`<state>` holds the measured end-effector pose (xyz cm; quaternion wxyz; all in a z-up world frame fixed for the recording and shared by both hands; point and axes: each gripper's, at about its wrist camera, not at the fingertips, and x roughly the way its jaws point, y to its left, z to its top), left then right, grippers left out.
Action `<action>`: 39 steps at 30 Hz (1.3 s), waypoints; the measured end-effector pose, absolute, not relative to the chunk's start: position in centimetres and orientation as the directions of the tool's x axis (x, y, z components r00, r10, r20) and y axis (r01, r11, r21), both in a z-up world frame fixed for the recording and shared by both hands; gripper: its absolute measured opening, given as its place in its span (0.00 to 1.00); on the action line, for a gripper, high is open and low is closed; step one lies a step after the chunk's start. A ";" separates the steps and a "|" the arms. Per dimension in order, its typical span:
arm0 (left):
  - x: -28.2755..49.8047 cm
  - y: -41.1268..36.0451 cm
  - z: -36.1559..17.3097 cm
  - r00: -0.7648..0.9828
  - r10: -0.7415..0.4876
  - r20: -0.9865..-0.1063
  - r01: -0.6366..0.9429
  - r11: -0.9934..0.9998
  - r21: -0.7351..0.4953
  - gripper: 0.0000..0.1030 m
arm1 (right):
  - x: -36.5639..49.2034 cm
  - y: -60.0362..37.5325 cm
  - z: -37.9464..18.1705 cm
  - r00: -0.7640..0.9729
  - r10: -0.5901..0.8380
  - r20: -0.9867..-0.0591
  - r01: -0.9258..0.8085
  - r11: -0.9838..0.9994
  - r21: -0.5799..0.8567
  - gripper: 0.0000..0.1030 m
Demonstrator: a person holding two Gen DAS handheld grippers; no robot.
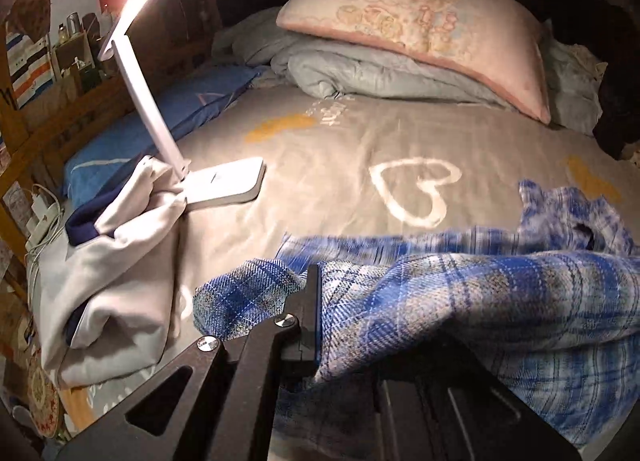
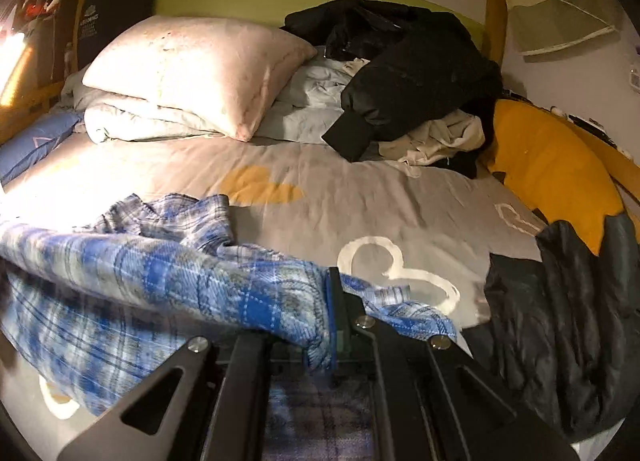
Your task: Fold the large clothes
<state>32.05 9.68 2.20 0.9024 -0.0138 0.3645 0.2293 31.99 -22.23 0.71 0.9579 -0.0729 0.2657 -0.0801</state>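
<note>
Stretching between your two grippers, the blue plaid shirt (image 1: pixel 460 301) hangs just above the grey bedsheet (image 1: pixel 340 181). Your left gripper (image 1: pixel 310 301) has its fingers clenched on one edge of the cloth, and your right gripper (image 2: pixel 336 309) pinches the other. A white garment (image 1: pixel 120 261) lies to the left, beside the lamp (image 1: pixel 228 181); a dark jacket (image 2: pixel 560 321) lies to the right.

Woven plaid cloth shirt (image 1: pixel 460 293); matt grey cotton bedsheet (image 1: pixel 340 165); glossy plastic lamp (image 1: pixel 228 181).
</note>
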 end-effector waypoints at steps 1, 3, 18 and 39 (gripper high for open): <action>32.4 9.8 2.1 0.629 0.398 -0.667 -0.422 0.896 0.137 0.03 | 32.4 -22.6 0.7 0.845 -0.177 -0.504 0.109 0.981 -0.162 0.05; 33.2 9.8 1.7 0.623 0.393 -0.676 -0.410 0.900 0.145 0.03 | 33.3 -22.8 0.5 0.844 -0.168 -0.510 0.102 0.983 -0.155 0.05; 29.8 9.4 5.5 0.810 0.257 -0.527 -0.288 0.957 0.024 1.00 | 31.6 -24.7 2.5 0.898 -0.184 -0.399 0.188 0.982 -0.028 1.00; 24.8 3.8 4.4 0.759 0.077 -0.647 -0.039 0.997 0.073 1.00 | 28.2 -22.6 1.2 0.825 0.034 -0.565 -0.054 0.998 -0.018 1.00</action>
